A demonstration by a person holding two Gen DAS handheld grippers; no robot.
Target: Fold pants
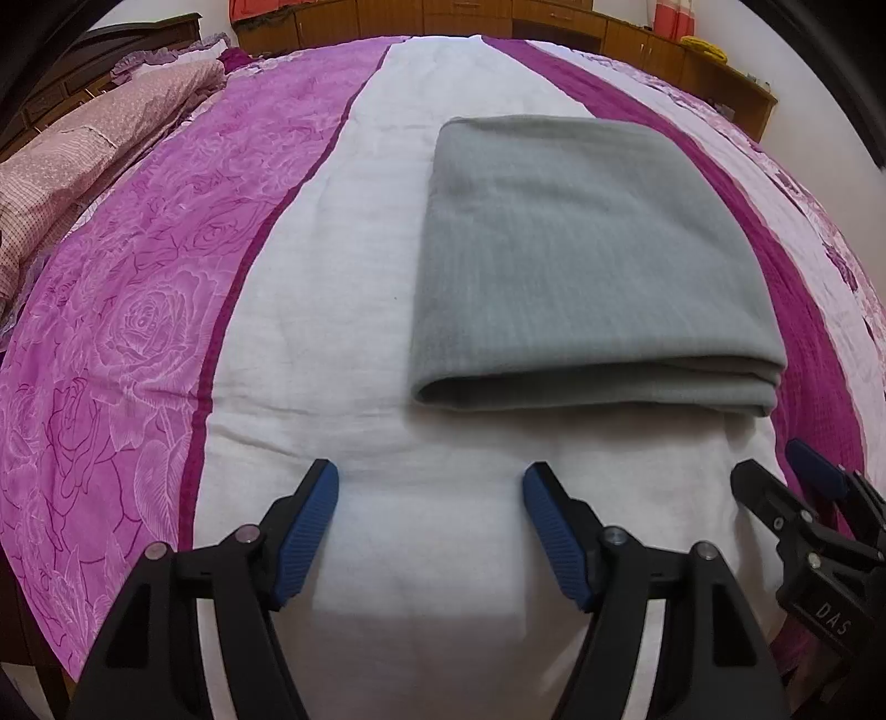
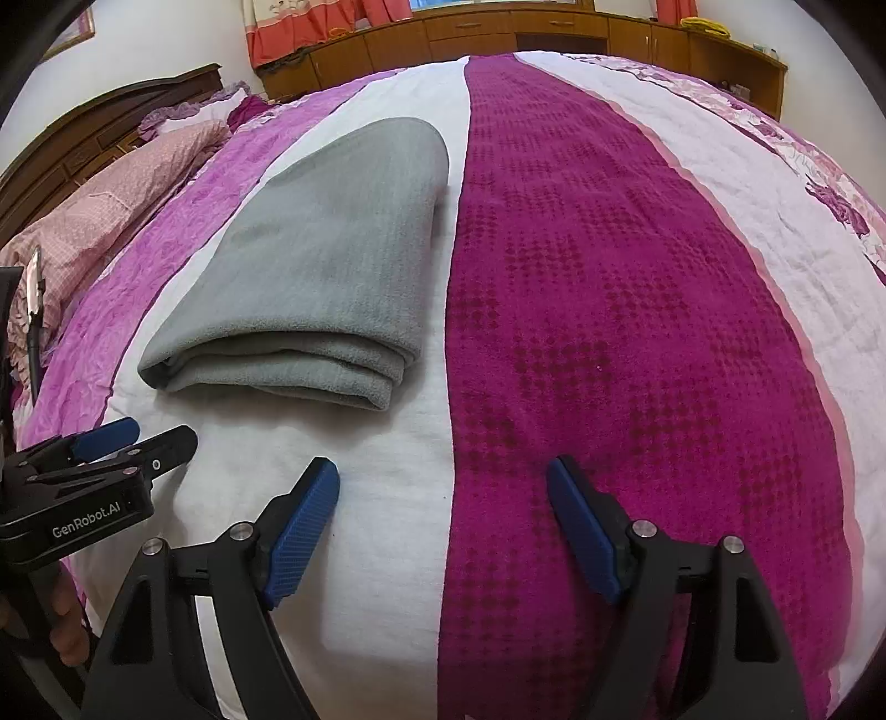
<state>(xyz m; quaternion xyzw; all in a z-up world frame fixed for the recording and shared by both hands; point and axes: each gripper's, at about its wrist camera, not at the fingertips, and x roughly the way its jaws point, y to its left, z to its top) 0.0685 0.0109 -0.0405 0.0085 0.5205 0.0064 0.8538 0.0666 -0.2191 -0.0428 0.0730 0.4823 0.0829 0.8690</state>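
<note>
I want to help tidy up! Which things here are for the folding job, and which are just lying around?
For the job:
grey pants, folded on the bed
left gripper, open
right gripper, open

Just lying about:
pink pillow
bedspread
wooden cabinets

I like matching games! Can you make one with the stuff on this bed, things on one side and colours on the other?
Things:
1. folded pants
2. pillow
3. stripe under the pants
4. finger pads of the left gripper

Colours:
A. blue
B. white
C. grey
D. pink

Pairs: 1-C, 2-D, 3-B, 4-A
</note>
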